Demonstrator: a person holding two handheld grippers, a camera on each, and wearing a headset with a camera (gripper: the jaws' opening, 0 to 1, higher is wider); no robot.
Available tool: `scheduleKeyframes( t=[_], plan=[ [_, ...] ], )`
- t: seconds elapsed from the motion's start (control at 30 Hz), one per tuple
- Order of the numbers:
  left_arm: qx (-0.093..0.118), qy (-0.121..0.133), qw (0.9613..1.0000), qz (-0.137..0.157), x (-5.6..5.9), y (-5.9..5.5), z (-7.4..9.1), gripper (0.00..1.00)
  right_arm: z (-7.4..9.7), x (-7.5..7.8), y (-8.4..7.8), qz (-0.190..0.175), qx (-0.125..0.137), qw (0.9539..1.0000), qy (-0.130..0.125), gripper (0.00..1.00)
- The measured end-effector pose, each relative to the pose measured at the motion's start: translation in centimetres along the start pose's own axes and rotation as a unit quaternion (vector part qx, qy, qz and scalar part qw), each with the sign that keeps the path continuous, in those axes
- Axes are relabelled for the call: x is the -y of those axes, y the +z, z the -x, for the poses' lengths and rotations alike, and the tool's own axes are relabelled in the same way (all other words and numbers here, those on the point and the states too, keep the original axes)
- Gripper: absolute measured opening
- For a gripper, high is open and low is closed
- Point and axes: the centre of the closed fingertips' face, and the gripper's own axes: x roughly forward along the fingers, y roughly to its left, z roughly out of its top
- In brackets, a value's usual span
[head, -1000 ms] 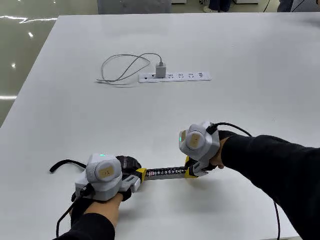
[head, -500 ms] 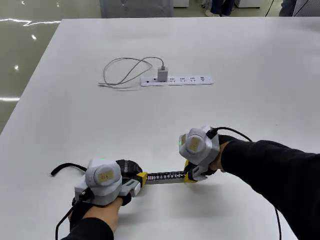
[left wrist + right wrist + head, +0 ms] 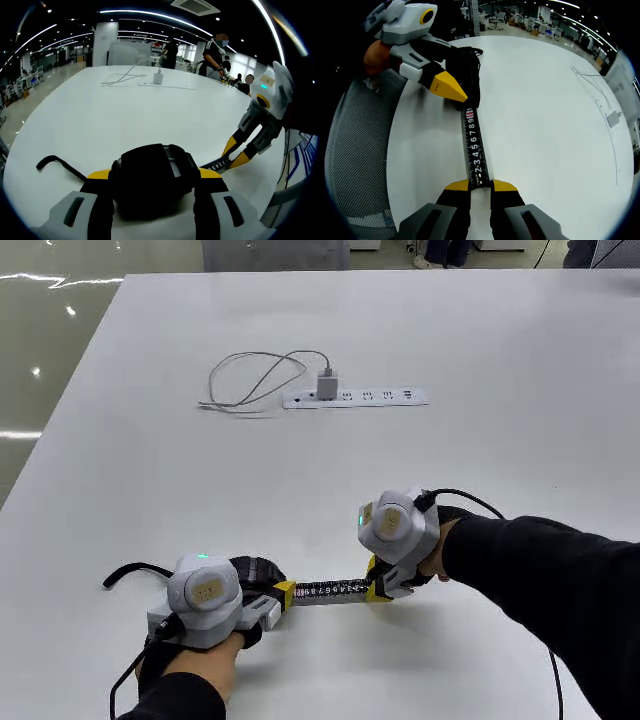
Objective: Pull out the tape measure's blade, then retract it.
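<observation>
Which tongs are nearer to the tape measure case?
Left. The left tongs grip the case itself. The right tongs hold the blade at its tip, apart from the case by the pulled-out length.

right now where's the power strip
In the head view the power strip lies on the white table, far beyond the tape measure, with a charger plugged into its left end and the cable looped further left.

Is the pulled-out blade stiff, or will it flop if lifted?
Likely stiff over this short span: the blade runs straight from the case to the right gripper. Thin and narrow, so it may buckle if pushed endways.
</observation>
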Motion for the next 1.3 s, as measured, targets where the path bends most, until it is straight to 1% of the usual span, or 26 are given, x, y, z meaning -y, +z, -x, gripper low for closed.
scheduleKeyframes(
  t=[0.13,0.53,0.6,0.7,1.23,1.3],
  plan=[
    [0.001,-0.001,1.0,0.001,0.0,0.0,0.0,0.6,-0.1,0.0,0.2,-0.006,0.004,1.0,0.003,0.1],
    [0.005,-0.006,1.0,0.005,-0.1,0.2,-0.1,0.6,-0.2,0.0,0.7,-0.007,0.011,0.9999,0.007,0.1],
    [0.005,-0.007,0.9999,0.006,-0.1,0.2,0.0,0.6,-0.2,0.0,0.8,0.001,0.013,0.9999,0.008,0.1],
    [0.004,-0.007,1.0,0.005,-0.1,0.2,-0.1,0.6,-0.4,-0.1,1.0,0.029,0.02,0.9993,0.007,0.1],
    [0.004,-0.008,0.9999,0.007,-0.1,0.2,0.0,0.6,-0.7,-0.1,1.8,0.013,0.028,0.9995,0.008,0.1],
    [0.005,-0.009,0.9999,0.007,-0.1,0.2,0.0,0.6,-0.8,-0.2,1.9,0.023,0.032,0.9992,0.009,0.1]
  ],
)
